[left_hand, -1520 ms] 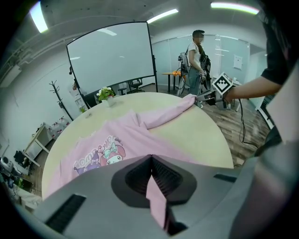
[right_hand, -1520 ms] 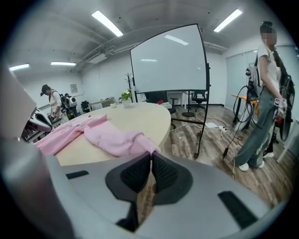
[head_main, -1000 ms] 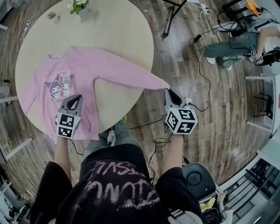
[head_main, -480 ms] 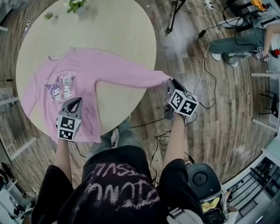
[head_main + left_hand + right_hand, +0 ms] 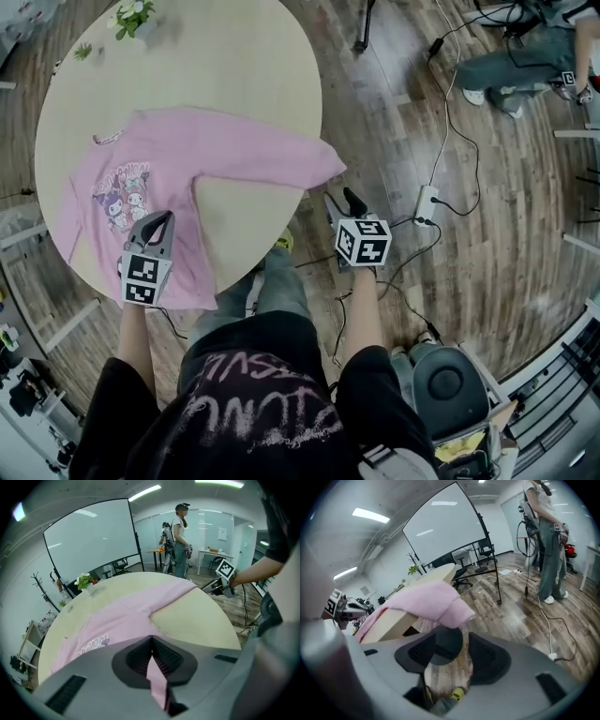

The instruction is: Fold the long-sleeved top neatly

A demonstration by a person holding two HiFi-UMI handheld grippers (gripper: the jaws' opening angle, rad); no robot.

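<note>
The pink long-sleeved top (image 5: 187,155) with a cartoon print lies flat on the round table (image 5: 234,56). My left gripper (image 5: 159,221) is shut on its lower hem, and a fold of pink cloth (image 5: 154,674) shows pinched between the jaws. One sleeve runs to the table's right edge, where its cuff (image 5: 321,157) droops over the rim. My right gripper (image 5: 342,202) hangs off the table, just below that cuff (image 5: 443,603). Its jaws have just been opening and stand wide, with only floor between them.
A small potted plant (image 5: 131,15) stands at the table's far edge. Cables and a power strip (image 5: 427,201) lie on the wooden floor to the right. A seated person's legs (image 5: 511,66) are at the far right, and a round stool (image 5: 448,386) stands beside me.
My right gripper let go of the sleeve cuff, opened and sank below the table's edge. The cuff now rests over the rim. The left gripper has stayed on the hem.
</note>
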